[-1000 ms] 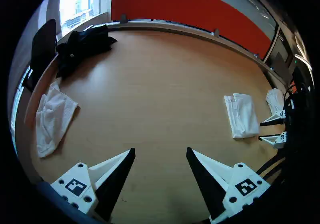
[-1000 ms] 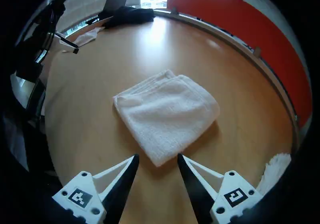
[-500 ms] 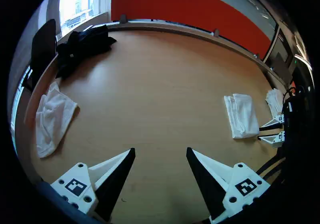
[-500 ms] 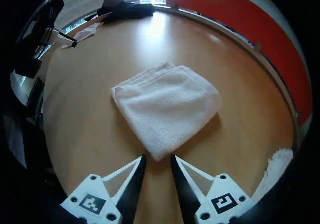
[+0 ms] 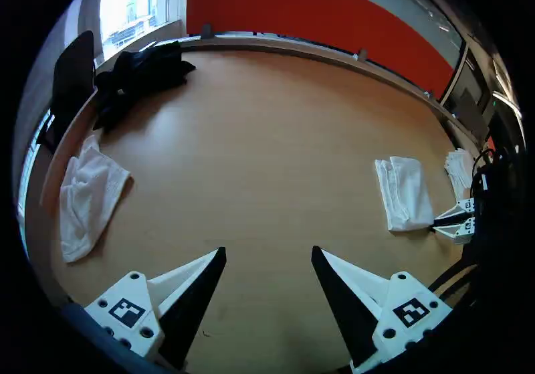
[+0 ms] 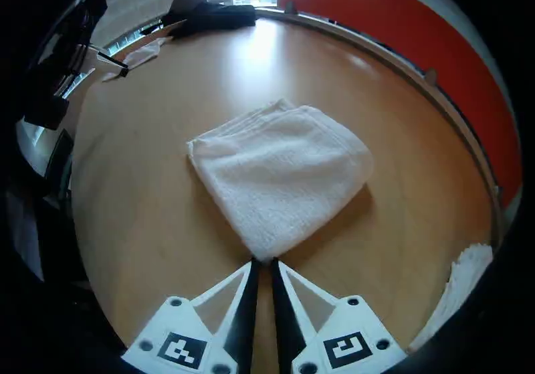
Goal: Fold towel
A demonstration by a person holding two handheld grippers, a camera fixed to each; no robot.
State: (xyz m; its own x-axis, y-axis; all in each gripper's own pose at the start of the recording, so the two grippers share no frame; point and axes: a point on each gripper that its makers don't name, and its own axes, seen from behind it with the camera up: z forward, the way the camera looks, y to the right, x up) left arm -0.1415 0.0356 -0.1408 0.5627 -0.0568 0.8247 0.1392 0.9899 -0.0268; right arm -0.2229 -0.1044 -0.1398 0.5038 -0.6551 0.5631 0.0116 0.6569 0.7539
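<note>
Folded towel (image 6: 281,173) lies in the middle of the right gripper view on the wooden table (image 6: 401,193). Its nearest corner points down the frame into the right gripper (image 6: 263,261), whose tongs are drawn almost together and pinch that corner. In the left gripper view the left gripper (image 5: 267,249) hangs over bare tabletop at the bottom, tongs wide apart, holding nothing. A crumpled white cloth (image 5: 87,200) sits at the left edge and a dark garment (image 5: 137,73) at the upper left.
</note>
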